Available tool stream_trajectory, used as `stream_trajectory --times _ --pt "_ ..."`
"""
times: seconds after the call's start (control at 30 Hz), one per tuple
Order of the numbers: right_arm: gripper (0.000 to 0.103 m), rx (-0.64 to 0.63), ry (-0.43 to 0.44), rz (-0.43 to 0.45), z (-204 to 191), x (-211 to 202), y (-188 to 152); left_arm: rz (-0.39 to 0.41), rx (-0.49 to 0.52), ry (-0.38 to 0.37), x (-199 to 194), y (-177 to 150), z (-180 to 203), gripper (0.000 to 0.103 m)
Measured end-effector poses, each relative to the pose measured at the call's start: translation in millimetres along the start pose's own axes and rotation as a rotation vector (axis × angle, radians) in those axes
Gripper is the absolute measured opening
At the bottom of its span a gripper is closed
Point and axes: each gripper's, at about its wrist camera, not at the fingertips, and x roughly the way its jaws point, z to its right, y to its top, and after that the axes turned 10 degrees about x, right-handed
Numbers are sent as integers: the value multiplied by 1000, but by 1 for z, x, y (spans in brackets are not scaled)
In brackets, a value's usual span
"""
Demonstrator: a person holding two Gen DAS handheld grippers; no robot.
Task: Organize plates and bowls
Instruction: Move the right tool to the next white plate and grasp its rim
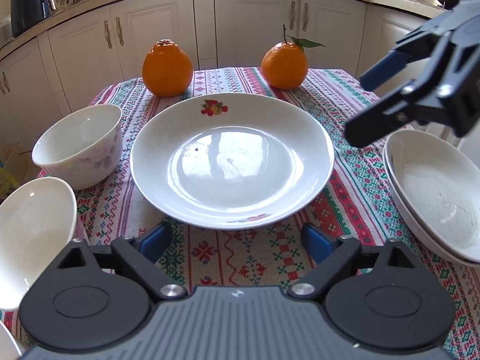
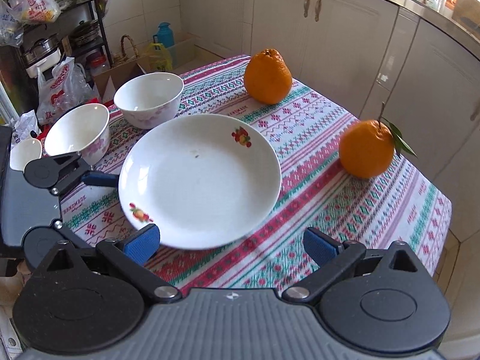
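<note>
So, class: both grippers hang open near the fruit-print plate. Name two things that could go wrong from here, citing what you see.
1. The left gripper has its jaws wide at the plate rim; the glossy, shallow edge could slip as they shut.
2. The bowls stand close to the plate's left, near the table edge, so a sideways nudge might knock one off.
The right gripper is also open, holding nothing.

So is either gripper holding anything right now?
No. The left gripper and right gripper are both open and empty; the white fruit-print ceramic plate lies on the tablecloth.
</note>
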Motion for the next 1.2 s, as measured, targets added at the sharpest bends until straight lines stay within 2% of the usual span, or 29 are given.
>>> stream_trajectory --times 0.23,0.3,0.47,0.53,0.67,0.9,1.2 --pt "103 -48 41 -20 7 27 30 -6 -41 -15 1 0 -10 83" --pt "102 -58 42 -32 9 38 40 -4 -40 -20 1 0 -10 78" --pt "96 -78 66 -53 14 63 64 -8 -42 -27 2 1 -13 75" --pt "87 -82 88 -64 17 73 72 -8 -43 -32 3 1 -13 75" --pt "80 -104 100 -87 18 94 87 -7 -45 -37 3 1 -14 75" --pt "59 -90 149 -139 28 121 98 -7 -49 -44 3 1 -15 75" --pt "50 -97 211 -177 31 134 101 -7 -49 -46 3 1 -16 75"
